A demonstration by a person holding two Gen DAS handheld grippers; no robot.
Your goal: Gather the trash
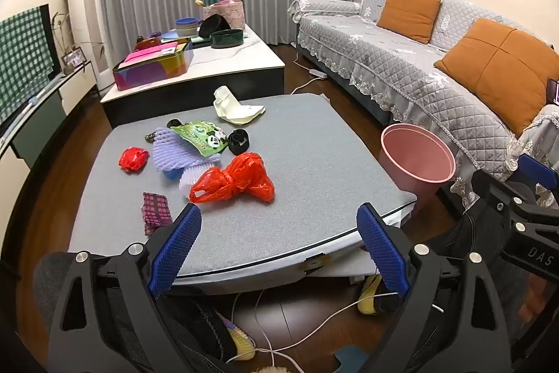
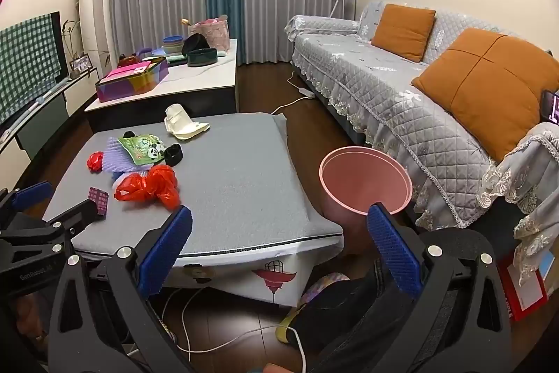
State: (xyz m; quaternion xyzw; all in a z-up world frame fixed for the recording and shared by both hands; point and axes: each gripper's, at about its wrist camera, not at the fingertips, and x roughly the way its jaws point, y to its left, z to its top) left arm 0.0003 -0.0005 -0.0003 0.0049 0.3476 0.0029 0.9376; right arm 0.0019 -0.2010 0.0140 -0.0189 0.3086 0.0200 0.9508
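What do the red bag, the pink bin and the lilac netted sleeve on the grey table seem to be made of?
Red bag: thin glossy plastic film, going by its crinkles and bright highlights. Pink bin: likely rigid moulded plastic with a matte finish, given its smooth even wall and clean rim. Lilac sleeve: probably foam netting of the fruit-wrap kind; the open diamond mesh and soft dull surface suggest it.

- "DAS" in pale letters stands on the black plastic body of the right tongs (image 1: 539,256), seen at the right edge of the left wrist view.
- "GenRobot.AI" in small pale print stands on the black plastic body of the left tongs (image 2: 35,275), left of the right tongs.
- The dark maroon flat packet (image 1: 156,213) on the grey tabletop (image 1: 314,163), just ahead of the left tongs, bears rows of pink characters too small to read.
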